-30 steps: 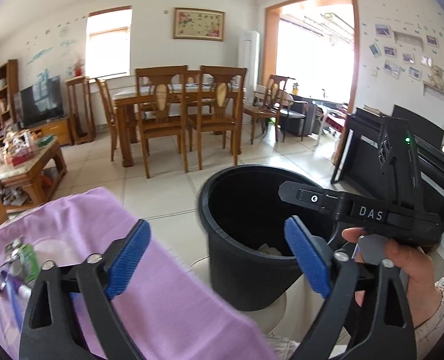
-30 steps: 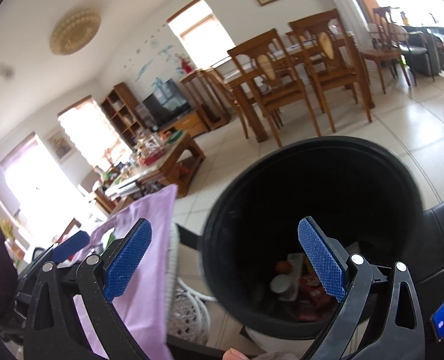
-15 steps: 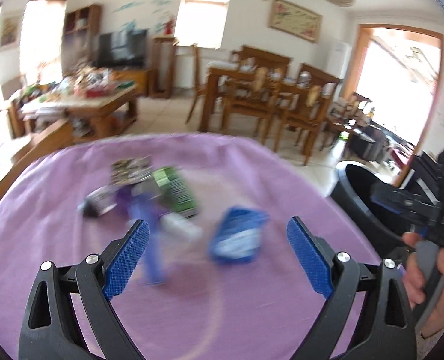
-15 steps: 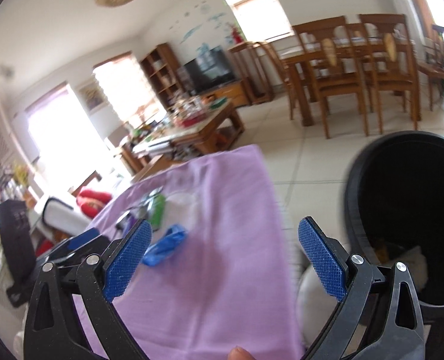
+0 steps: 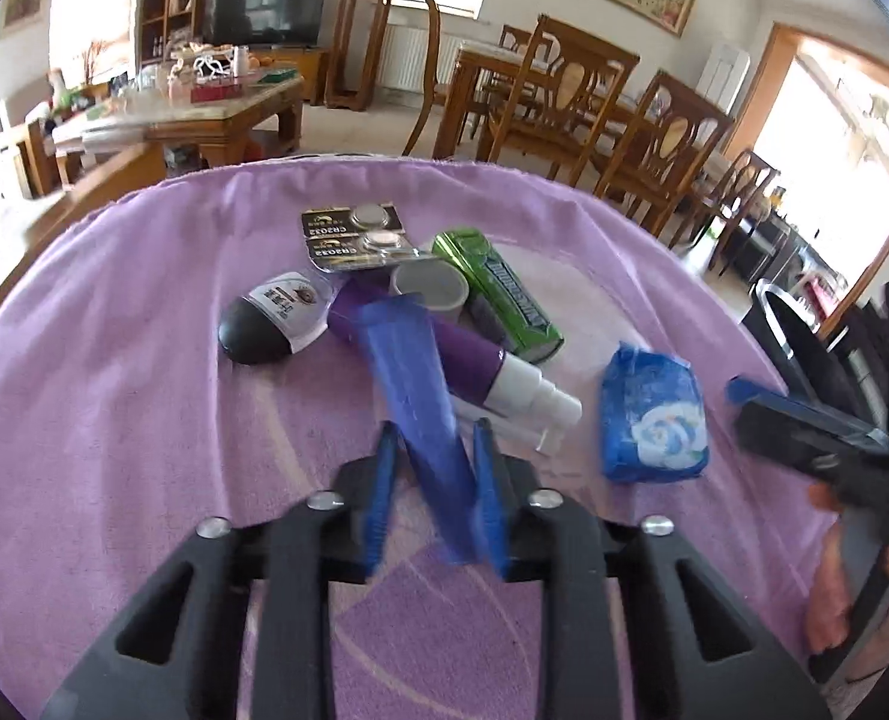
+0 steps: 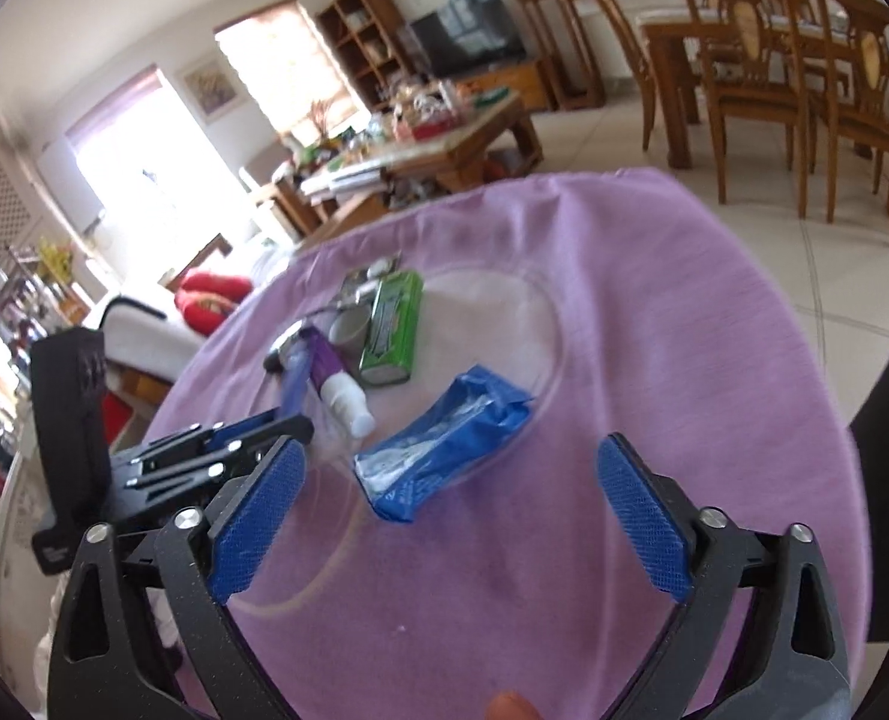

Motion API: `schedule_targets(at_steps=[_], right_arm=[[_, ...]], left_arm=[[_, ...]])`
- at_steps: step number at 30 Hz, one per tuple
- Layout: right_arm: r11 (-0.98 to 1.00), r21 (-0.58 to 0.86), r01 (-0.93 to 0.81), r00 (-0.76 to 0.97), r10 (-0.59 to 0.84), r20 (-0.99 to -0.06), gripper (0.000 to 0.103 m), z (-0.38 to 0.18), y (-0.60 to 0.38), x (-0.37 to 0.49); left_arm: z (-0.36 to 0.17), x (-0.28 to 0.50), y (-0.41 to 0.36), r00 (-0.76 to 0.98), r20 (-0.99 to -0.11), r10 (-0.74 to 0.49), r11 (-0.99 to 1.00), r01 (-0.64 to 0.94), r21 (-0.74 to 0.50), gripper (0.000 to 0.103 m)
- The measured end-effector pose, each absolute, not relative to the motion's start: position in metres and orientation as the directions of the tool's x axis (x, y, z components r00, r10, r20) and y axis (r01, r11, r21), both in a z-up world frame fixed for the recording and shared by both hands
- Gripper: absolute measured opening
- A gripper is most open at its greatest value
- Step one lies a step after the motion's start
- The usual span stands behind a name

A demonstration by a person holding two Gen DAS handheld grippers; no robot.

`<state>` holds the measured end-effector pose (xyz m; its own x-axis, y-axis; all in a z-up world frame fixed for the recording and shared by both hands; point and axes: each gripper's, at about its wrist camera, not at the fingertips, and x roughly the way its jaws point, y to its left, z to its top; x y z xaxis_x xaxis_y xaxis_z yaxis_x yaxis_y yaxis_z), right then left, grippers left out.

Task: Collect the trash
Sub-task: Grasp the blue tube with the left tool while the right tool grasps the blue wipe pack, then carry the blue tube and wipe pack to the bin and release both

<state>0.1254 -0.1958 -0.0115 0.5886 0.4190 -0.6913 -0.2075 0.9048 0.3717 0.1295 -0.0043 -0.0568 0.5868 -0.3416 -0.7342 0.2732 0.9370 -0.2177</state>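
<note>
Left hand-held gripper (image 5: pixel 435 495) sits low centre of the left wrist view, pads clenched on a translucent blue tube (image 5: pixel 417 384) that slants up toward the pile of trash at frame centre. Pile lies on the purple-clothed table (image 5: pixel 114 372): purple spray bottle (image 5: pixel 474 360) w/ white nozzle under the tube, green gum pack (image 5: pixel 498 294) just right of it, grey cup (image 5: pixel 429 288) between them, black oval item (image 5: pixel 258 333) w/ white label at left, two CR2032 battery cards (image 5: pixel 354 237) behind. Blue tissue pack (image 5: pixel 654 414) lies apart, right of centre. Right hand-held gripper (image 6: pixel 450 516) is released, pads wide apart, hovering above the cloth w/ the tissue pack just beyond its tips in the right wrist view. Black bin (image 5: pixel 804 336) shows at the right edge of the left view.
</note>
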Motion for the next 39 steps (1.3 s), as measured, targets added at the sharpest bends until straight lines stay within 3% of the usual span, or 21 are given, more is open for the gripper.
schedule_targets(at_steps=[5,10,13,19,30,39], right_arm=[[0.92,0.346,-0.183,0.553,0.387,-0.738,0.06,-0.025,-0.19,0.138],[0.922,0.332,-0.198,0.544,0.385,-0.746,0.029,-0.029,-0.182,0.142],[0.924,0.315,-0.219,0.551,0.383,-0.742,0.015,-0.027,-0.175,0.141],[0.933,0.275,-0.232,0.613,0.36,-0.703,0.01,-0.012,-0.176,0.128],[0.941,0.248,-0.228,0.74,0.334,-0.585,0.01,0.036,-0.238,0.07],[0.959,0.253,-0.126,0.837,0.24,-0.492,0.01,0.065,-0.337,0.02]], left_arm=[[-0.049,0.119,0.0,0.627,-0.691,-0.36,0.931,0.287,-0.224,0.014],[-0.041,0.116,0.007,0.661,-0.65,-0.375,0.927,0.284,-0.246,0.014],[-0.037,0.113,0.007,0.673,-0.634,-0.381,0.924,0.292,-0.246,0.014],[-0.029,0.112,0.005,0.698,-0.594,-0.4,0.917,0.311,-0.252,0.014],[-0.005,0.107,-0.005,0.725,-0.497,-0.477,0.878,0.368,-0.306,0.014],[0.036,0.084,-0.1,0.653,-0.457,-0.603,0.796,0.532,-0.29,0.014]])
